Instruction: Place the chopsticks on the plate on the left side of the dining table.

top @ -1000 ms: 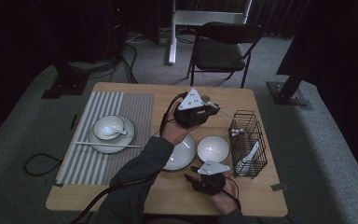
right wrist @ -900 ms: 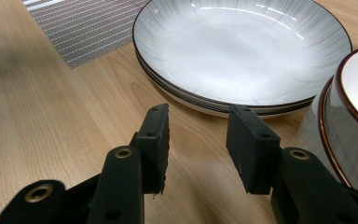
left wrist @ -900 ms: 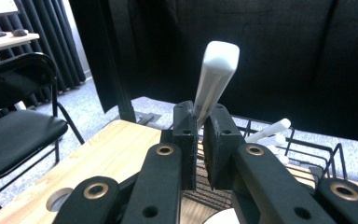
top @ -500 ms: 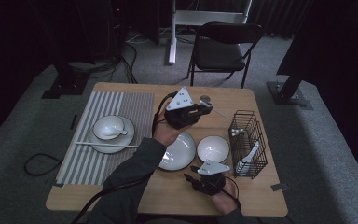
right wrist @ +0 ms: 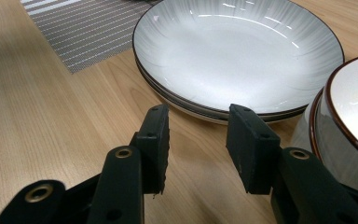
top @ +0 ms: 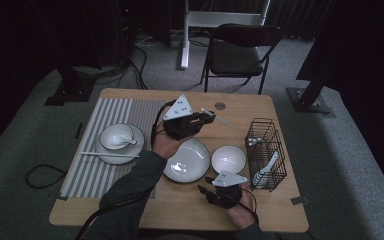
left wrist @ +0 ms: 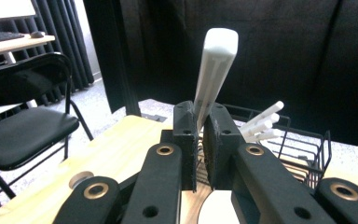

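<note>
Slippage is the main risk, judged from how the white chopstick (left wrist: 214,70) is held: it is pinched only at its lower end by the left tool (top: 206,118), whose jaws are pressed together on it, left of the wire basket (top: 266,152). Most of the stick is left unsupported, so it could be tilted or dropped over the plate (top: 187,160), left of the basket. Nearer the counter (top: 145,200) edge, the right tool (right wrist: 196,135) is held spread and empty; the bowl (right wrist: 349,135), just beside it, could be bumped.
</note>
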A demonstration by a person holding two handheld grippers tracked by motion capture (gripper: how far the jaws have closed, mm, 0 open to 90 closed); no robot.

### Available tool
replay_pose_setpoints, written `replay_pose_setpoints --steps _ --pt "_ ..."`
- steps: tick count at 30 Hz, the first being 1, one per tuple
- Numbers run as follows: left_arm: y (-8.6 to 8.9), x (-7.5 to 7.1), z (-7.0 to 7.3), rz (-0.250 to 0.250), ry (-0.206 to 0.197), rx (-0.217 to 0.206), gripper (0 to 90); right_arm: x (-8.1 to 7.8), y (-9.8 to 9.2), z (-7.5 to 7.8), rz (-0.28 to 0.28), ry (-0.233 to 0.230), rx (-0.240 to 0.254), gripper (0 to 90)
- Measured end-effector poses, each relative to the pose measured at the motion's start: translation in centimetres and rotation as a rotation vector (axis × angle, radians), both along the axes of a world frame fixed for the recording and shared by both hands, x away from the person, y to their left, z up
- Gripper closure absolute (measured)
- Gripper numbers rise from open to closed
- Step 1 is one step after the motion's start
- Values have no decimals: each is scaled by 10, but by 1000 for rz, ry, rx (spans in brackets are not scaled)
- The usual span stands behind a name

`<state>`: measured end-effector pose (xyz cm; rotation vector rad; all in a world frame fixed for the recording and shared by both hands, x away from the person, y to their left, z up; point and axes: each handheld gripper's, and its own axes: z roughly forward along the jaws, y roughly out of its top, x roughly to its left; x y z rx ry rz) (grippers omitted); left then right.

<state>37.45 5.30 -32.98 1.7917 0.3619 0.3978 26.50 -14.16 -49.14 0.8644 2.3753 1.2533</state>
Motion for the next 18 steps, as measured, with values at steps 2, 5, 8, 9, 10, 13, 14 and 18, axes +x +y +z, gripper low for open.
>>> replay_pose_setpoints --steps 2,5,8,9,10,13,14,18 --pt "4 0 -1 7 3 1 849 0 0 0 1 -4 -1 588" --pt "10 0 -2 17 7 5 849 1 1 1 2 -4 -1 588" --pt "16 0 -3 25 10 8 849 2 1 3 5 -8 -3 588" --pt "18 0 -3 30 9 10 849 2 2 3 6 -8 -2 588" --pt "19 -1 -3 32 9 9 849 2 2 4 8 -11 -3 588" --pt "24 -2 -3 36 12 7 849 3 3 6 14 -20 -6 588" --pt "26 -2 -3 38 12 7 849 3 3 8 12 -19 -6 588" --pt "33 -2 -3 48 14 8 849 5 5 11 17 -27 -8 588"
